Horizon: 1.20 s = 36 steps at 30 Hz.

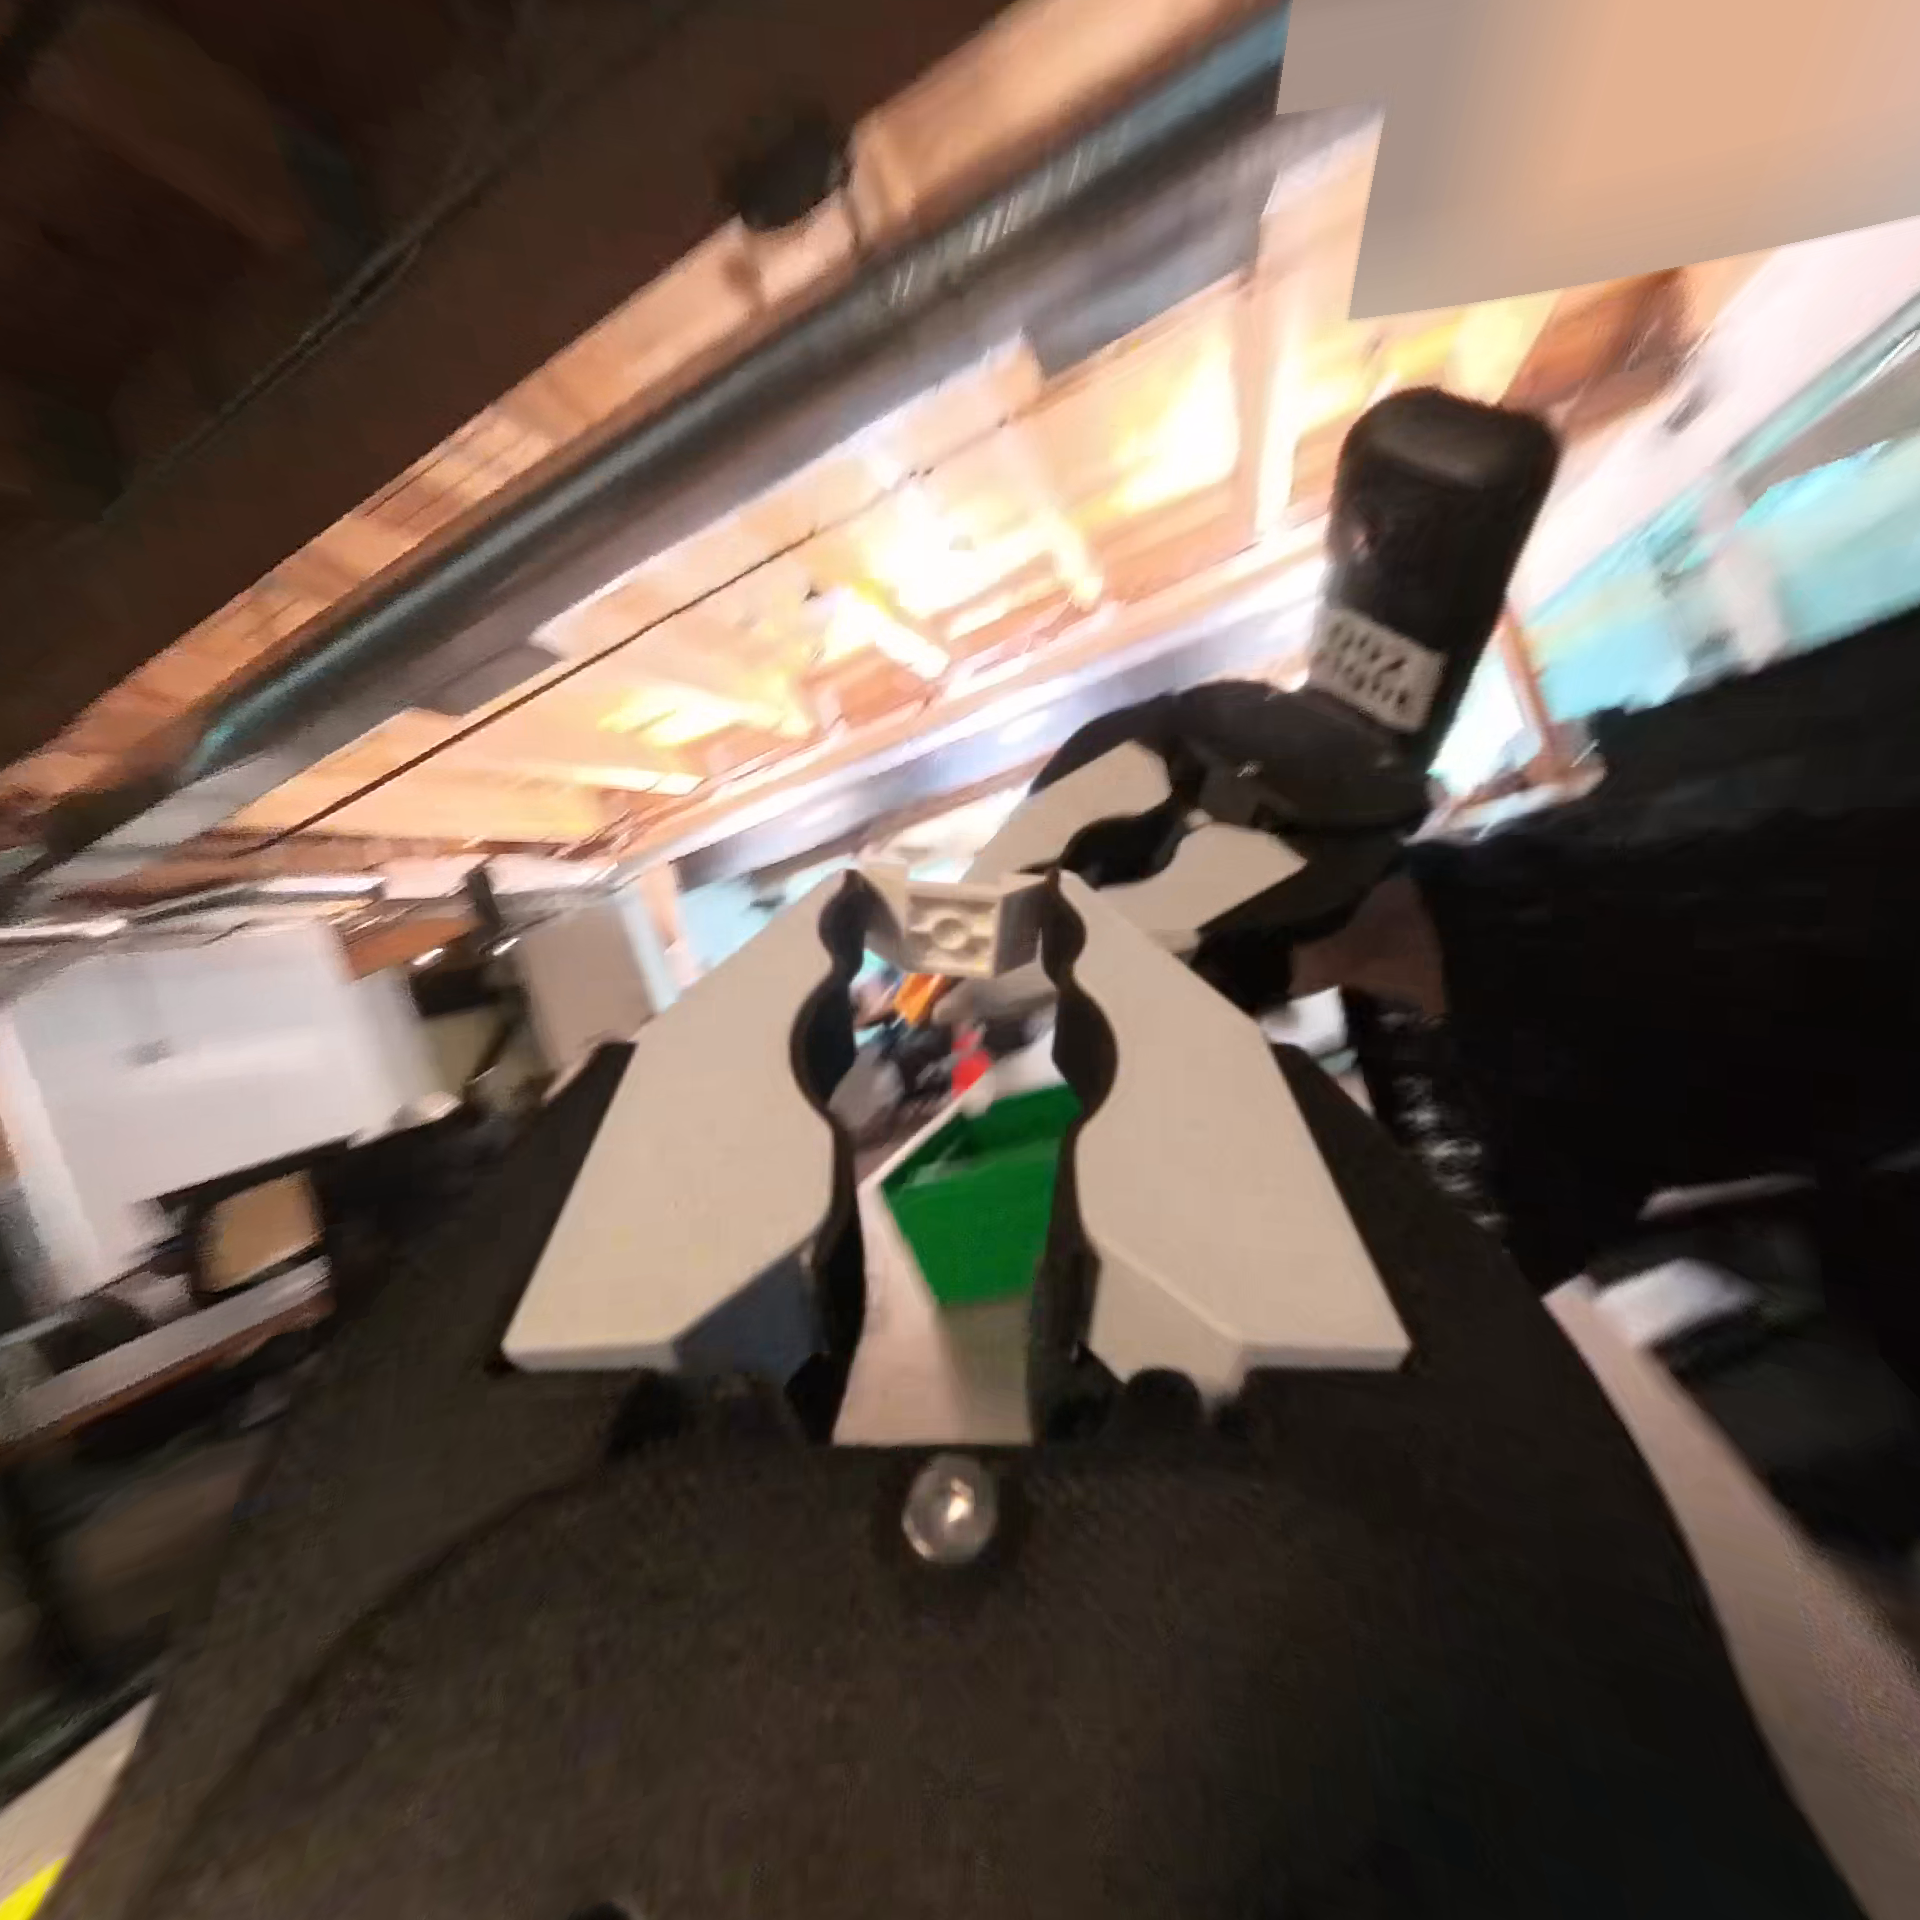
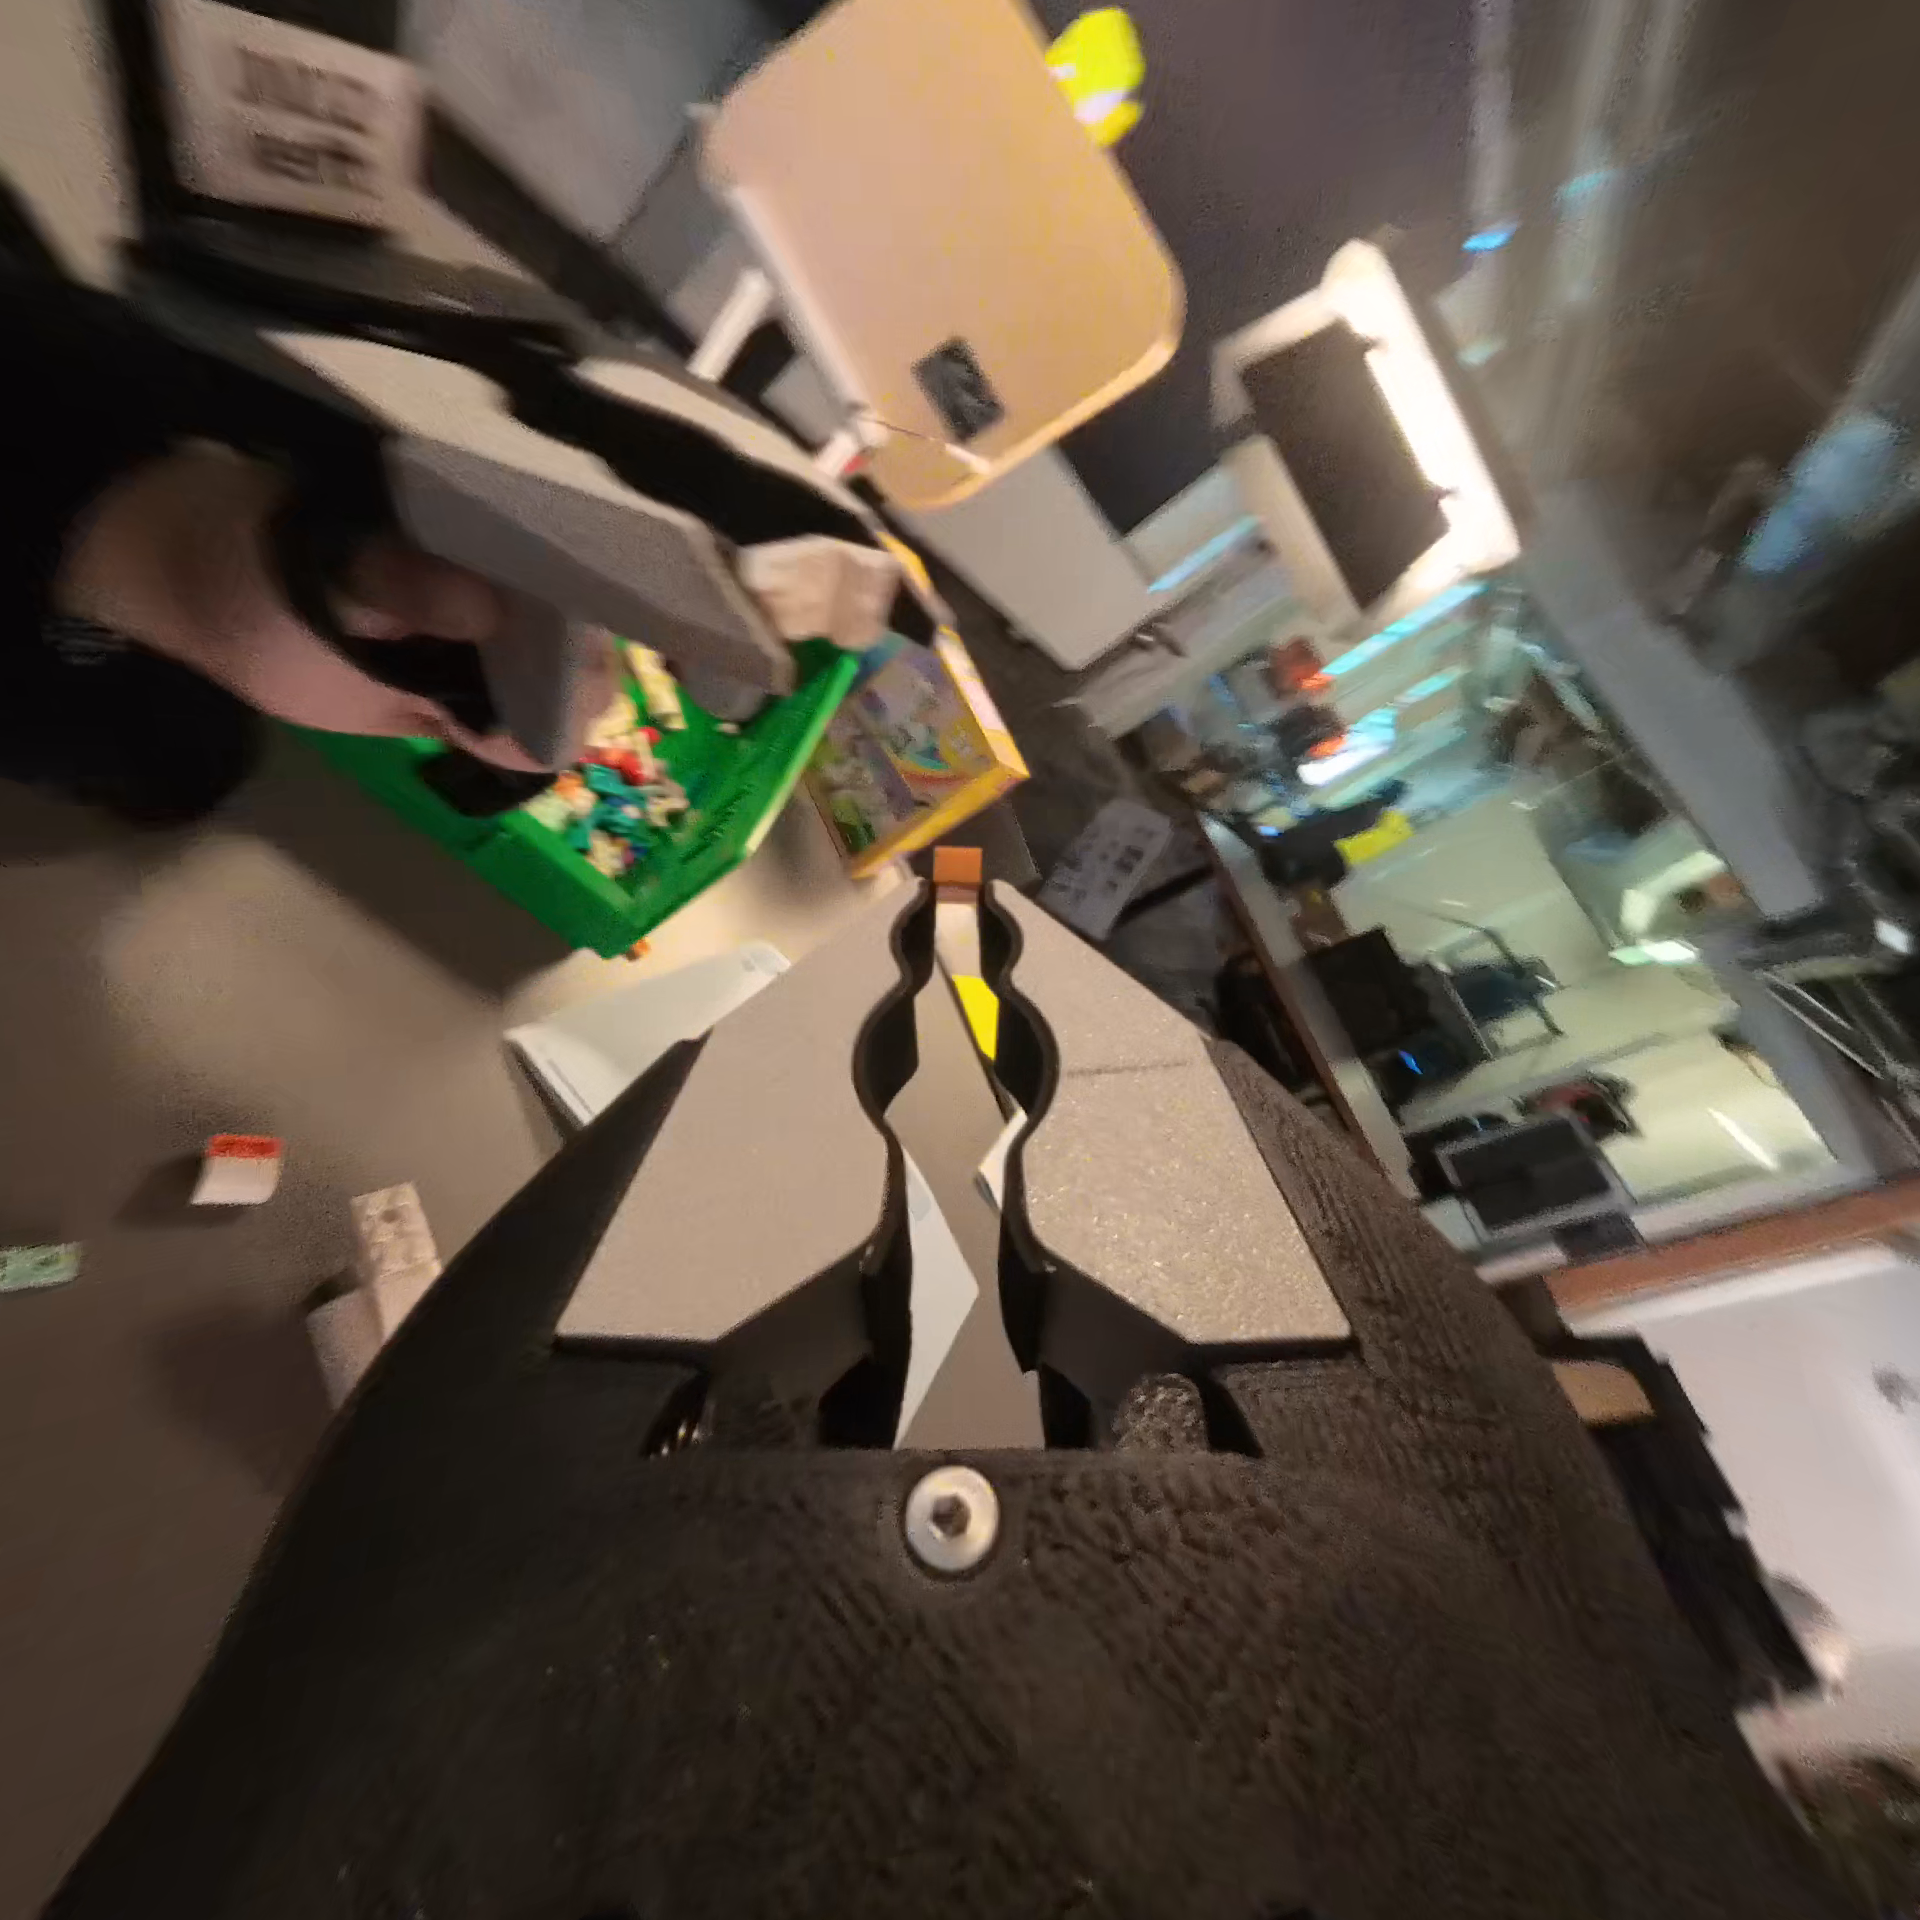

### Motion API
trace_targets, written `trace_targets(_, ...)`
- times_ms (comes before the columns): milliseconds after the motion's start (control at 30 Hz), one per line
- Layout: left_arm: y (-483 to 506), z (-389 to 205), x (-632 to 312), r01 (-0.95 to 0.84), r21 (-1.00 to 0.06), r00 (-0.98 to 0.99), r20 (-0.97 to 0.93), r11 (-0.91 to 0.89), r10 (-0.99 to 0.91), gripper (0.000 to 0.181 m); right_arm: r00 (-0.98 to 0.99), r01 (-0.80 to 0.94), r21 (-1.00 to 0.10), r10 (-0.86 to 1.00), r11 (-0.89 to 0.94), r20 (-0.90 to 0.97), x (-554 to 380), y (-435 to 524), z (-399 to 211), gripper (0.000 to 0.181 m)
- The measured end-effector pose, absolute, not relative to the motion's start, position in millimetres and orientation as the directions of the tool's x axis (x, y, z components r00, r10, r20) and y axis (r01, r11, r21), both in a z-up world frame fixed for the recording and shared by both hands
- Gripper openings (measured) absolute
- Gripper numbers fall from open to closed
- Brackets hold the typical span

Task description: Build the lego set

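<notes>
My left gripper [image 1: 956, 914] is shut on a light grey brick [image 1: 961, 925], held up in the air with its underside toward the camera. My right gripper [image 2: 956, 883] is shut on a small orange-brown brick [image 2: 957, 868] at its fingertips. In the left wrist view the right gripper [image 1: 1122, 852] sits just behind the grey brick, pointing at it. In the right wrist view the left gripper [image 2: 831, 613], held by a hand [image 2: 260, 623], is up and to the left with the pale brick [image 2: 821, 587] at its tip. Both views are blurred.
A green bin [image 2: 644, 862] with several mixed bricks stands on the grey table [image 2: 208, 987]; it also shows in the left wrist view [image 1: 977, 1216]. A yellow set box [image 2: 914, 748] stands beside it. Loose pieces lie at the left: a red-and-white one [image 2: 239, 1169], a green plate [image 2: 36, 1268], a grey piece [image 2: 390, 1242]. White paper [image 2: 634, 1029] lies nearby.
</notes>
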<state>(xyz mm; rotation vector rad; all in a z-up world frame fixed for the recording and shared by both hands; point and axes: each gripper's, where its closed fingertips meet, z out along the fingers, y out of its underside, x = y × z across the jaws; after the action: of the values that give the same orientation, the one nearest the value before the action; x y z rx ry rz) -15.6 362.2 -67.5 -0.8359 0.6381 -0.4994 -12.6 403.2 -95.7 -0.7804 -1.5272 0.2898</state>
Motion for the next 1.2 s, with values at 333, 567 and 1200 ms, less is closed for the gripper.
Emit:
trace_targets(333, 391, -189, 18, -0.053, -0.933, 0.733, -0.278, 0.355, -0.621, 0.033, 0.14, 0.617, -0.195, 0.138, 0.762, 0.981, 42, 455, -239, 0.006)
trace_targets(567, 393, -206, 18, -0.011, -0.968, 0.709, -0.184, 0.25, -0.681, 0.033, -0.388, 0.65, 0.135, 0.173, 0.748, 0.905, 76, 432, -299, 0.006)
trace_targets(1200, 390, -220, 23, 0.023, -0.988, 0.634, -0.102, 0.151, -0.767, 0.033, -0.514, 0.822, -0.16, 0.833, 0.546, 0.206, 102, 384, -333, 0.011)
